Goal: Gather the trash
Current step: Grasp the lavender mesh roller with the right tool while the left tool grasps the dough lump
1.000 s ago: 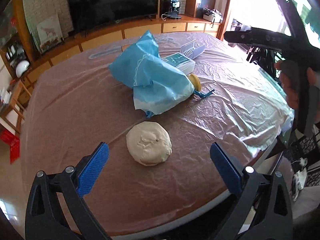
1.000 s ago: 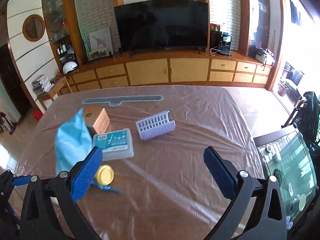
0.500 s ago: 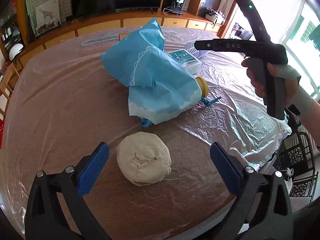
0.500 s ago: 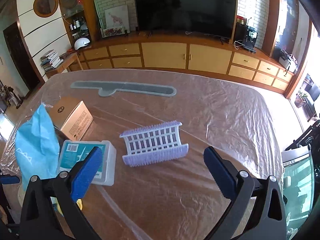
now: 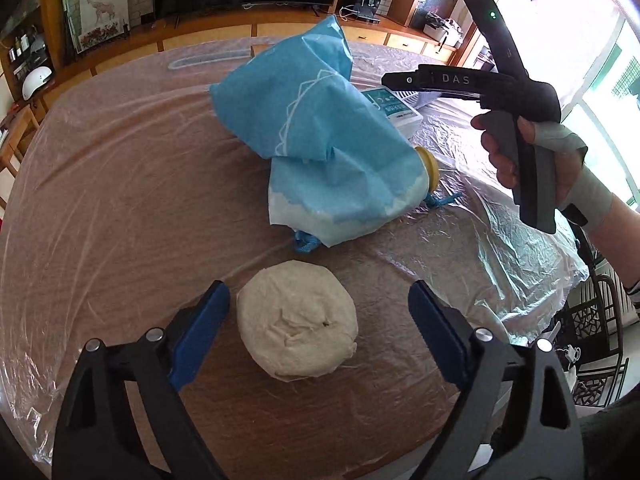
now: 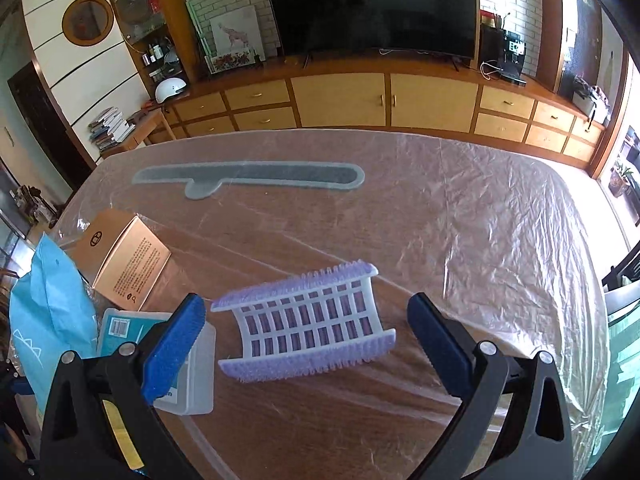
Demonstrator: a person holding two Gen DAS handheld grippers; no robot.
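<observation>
Wad (image 5: 297, 323) of pale crumpled paper sits lower centre of the left view, between the spread fingers of the left gripper (image 5: 319, 334); my read is drop straight down, centre it, squeeze gently so it doesn't squirt out on the plastic sheet (image 5: 120, 184), then carry to the blue bag (image 5: 320, 136) just above it. Right gripper (image 6: 306, 340), also spread and empty, frames the purple rack (image 6: 308, 326) at lower centre. Only the right view shows the brown box (image 6: 128, 258) mid-left and grey strip (image 6: 248, 176); only the left shows the wad.
</observation>
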